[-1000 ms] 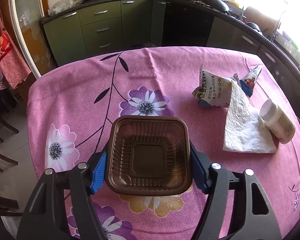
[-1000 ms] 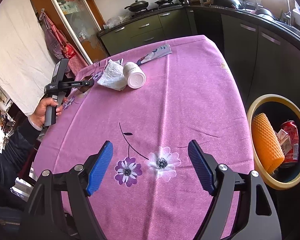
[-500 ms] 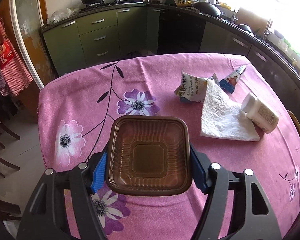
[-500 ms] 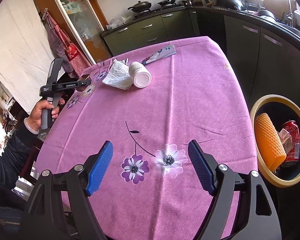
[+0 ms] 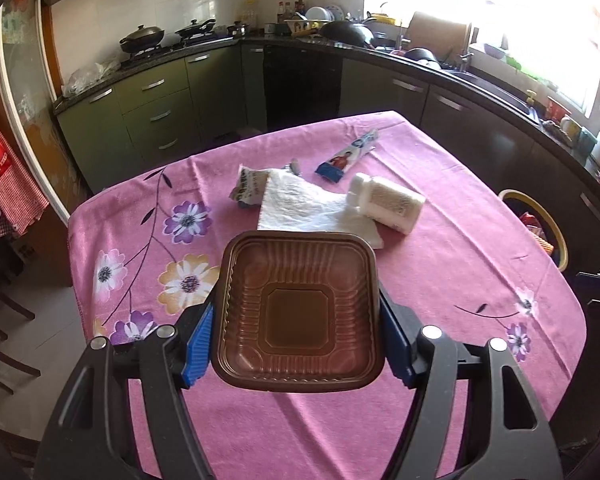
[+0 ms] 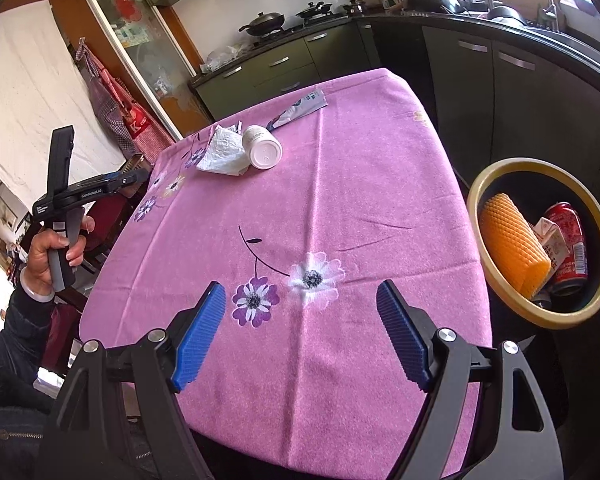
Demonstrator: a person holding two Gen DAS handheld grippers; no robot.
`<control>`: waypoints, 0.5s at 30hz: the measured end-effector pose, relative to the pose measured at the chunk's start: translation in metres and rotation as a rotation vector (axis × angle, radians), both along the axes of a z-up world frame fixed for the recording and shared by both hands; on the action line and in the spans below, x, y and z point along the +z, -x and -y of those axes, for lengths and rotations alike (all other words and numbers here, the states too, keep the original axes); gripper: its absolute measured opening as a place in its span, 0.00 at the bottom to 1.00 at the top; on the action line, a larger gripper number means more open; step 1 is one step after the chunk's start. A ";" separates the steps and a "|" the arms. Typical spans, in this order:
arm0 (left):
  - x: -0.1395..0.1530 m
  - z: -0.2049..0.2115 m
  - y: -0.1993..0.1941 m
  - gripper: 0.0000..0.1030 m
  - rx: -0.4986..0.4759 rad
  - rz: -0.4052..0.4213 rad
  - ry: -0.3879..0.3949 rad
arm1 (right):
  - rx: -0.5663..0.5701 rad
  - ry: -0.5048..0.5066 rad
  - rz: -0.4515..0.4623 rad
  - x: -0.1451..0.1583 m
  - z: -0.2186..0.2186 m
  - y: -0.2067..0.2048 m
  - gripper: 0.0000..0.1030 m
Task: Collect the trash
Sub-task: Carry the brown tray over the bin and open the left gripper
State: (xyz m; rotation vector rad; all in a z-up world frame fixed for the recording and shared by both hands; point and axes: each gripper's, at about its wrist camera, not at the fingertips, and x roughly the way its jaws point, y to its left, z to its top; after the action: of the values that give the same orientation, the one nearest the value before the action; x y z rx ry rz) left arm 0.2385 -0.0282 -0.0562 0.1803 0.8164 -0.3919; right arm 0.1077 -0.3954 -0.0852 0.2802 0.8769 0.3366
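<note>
Here the left gripper (image 5: 298, 334) clamps its fingers on a brown plastic tray (image 5: 298, 312), raised above the near tabletop (image 5: 460, 248). The right gripper (image 6: 300, 334) hangs open and empty; the bin (image 6: 540, 318) stands right.

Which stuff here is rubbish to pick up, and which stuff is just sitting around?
Rubbish job: brown tray in the left gripper, white bottle, paper towel, crumpled carton, blue wrapper, bin.

Just there: pans, red apron.
</note>
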 end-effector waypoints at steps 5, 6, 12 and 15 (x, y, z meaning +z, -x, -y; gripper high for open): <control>0.019 0.053 0.028 0.64 -0.117 0.018 -0.003 | -0.043 -0.030 0.015 0.000 0.022 0.024 0.75; 0.022 0.066 0.033 0.64 -0.146 0.022 -0.005 | -0.055 -0.036 0.020 0.000 0.028 0.030 0.75; 0.036 0.150 0.048 0.64 -0.322 0.010 0.011 | -0.158 -0.085 0.040 -0.005 0.074 0.062 0.76; 0.035 0.199 0.050 0.65 -0.407 -0.016 0.020 | -0.211 -0.108 0.043 -0.010 0.099 0.076 0.76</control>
State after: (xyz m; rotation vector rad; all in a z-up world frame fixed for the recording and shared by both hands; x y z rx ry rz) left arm 0.1884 -0.2268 -0.0209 0.3268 0.7899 -0.7849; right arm 0.0314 -0.4944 -0.0956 0.4608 0.7805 0.1934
